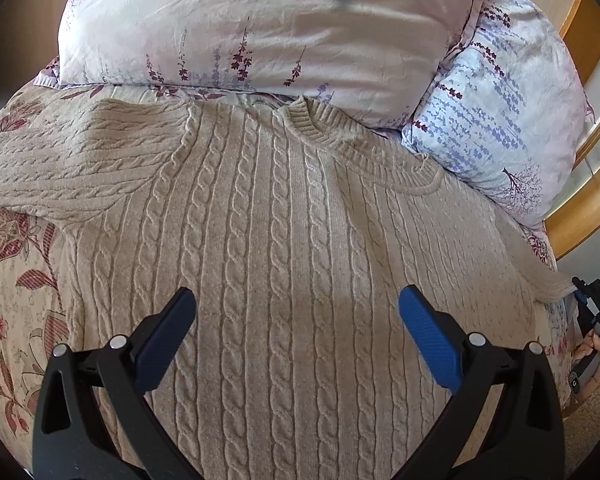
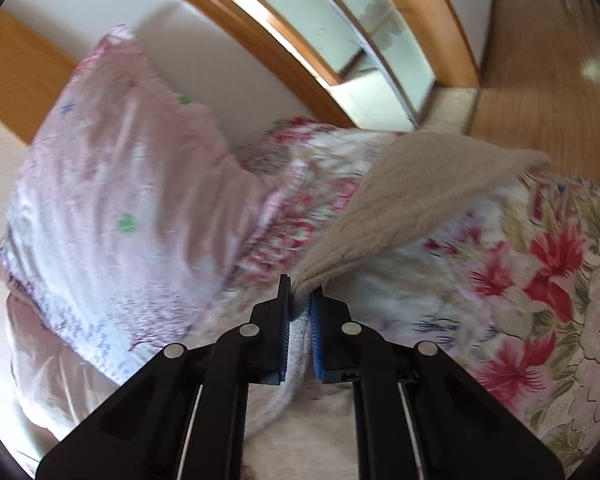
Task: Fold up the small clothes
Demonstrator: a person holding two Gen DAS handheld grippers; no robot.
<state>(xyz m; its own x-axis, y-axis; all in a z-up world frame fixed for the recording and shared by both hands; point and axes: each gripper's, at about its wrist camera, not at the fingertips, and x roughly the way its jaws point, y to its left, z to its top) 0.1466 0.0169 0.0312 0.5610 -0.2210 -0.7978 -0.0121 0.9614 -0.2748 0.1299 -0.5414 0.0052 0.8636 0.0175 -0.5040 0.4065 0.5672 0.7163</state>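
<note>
A beige cable-knit sweater [image 1: 284, 232] lies flat on a floral bedspread [image 1: 16, 300], neck toward the pillows. My left gripper [image 1: 296, 308] is open and empty, hovering over the sweater's body. One sleeve stretches left in the left wrist view [image 1: 60, 160]. My right gripper [image 2: 302, 292] is shut on the end of the other sleeve [image 2: 400, 200] and holds it lifted off the bed. The right gripper also shows at the right edge of the left wrist view [image 1: 580, 296], pinching the sleeve tip.
Two floral pillows [image 1: 268, 20] [image 1: 500, 128] lie at the head of the bed, just beyond the sweater's collar. A wooden-framed mirror or window [image 2: 340, 40] and a wooden floor [image 2: 548, 80] lie beyond the bed's right side.
</note>
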